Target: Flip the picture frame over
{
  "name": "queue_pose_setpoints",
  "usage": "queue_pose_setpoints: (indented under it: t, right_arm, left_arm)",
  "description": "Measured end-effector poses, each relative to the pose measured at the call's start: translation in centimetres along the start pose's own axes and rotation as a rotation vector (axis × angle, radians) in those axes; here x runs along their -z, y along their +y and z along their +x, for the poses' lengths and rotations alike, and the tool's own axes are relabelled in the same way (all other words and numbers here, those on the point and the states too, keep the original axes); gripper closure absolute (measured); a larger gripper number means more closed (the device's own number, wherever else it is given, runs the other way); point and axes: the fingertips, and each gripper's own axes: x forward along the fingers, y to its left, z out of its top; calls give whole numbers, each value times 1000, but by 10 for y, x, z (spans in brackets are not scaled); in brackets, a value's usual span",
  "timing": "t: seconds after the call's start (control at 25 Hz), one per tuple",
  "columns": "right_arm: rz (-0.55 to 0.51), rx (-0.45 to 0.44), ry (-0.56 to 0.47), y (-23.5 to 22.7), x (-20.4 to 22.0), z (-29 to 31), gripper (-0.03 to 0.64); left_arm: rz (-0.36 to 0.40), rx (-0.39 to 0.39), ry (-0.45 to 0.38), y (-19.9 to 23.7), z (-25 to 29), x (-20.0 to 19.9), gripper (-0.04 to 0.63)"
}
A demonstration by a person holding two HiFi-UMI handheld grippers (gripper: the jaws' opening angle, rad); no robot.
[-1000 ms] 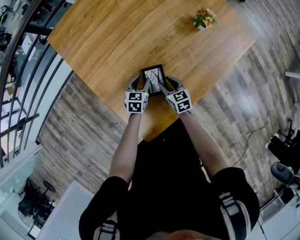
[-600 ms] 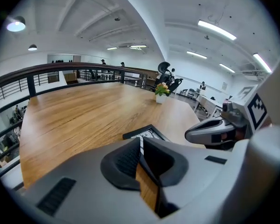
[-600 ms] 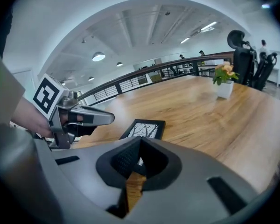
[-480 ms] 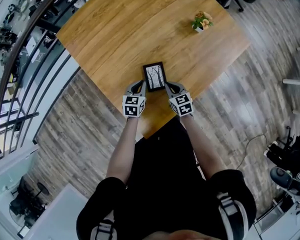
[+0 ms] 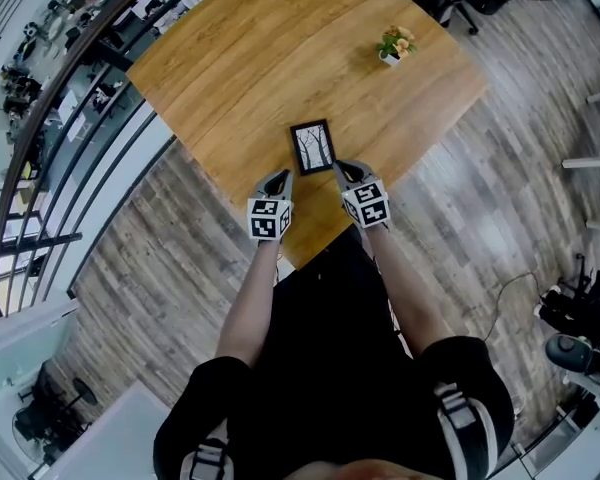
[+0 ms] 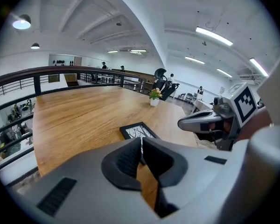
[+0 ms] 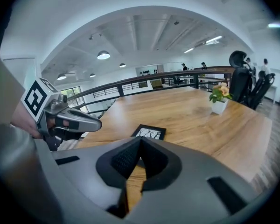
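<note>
My left gripper (image 5: 280, 178) and right gripper (image 5: 342, 168) have their jaws closed on nothing. The picture frame (image 5: 313, 147) lies image-up on the tabletop (image 5: 260, 58), just ahead between them. I'd open and pinch opposite edges evenly.

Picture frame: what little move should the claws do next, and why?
Probably open both claws. The picture frame lies flat on the table, picture side up, and the left claw and right claw are shut, empty and short of its near edge. If it still needs flipping, shut claws cannot take hold of it.
</note>
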Motion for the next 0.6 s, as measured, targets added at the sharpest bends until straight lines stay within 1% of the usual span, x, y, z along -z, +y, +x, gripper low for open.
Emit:
queue_pose_setpoints:
  t: [0.16, 0.36, 0.6]
  right_arm:
    - [-4, 16, -7, 0, 1, -10, 612]
    - [-36, 23, -44, 3, -20, -20, 612]
    - [-27, 20, -73, 10, -31, -32, 612]
  left_arm:
    - [8, 1, -17, -1, -10, -1, 566]
    - [21, -8, -63, 2, -24, -20, 566]
    - [1, -43, -114, 10, -41, -38, 566]
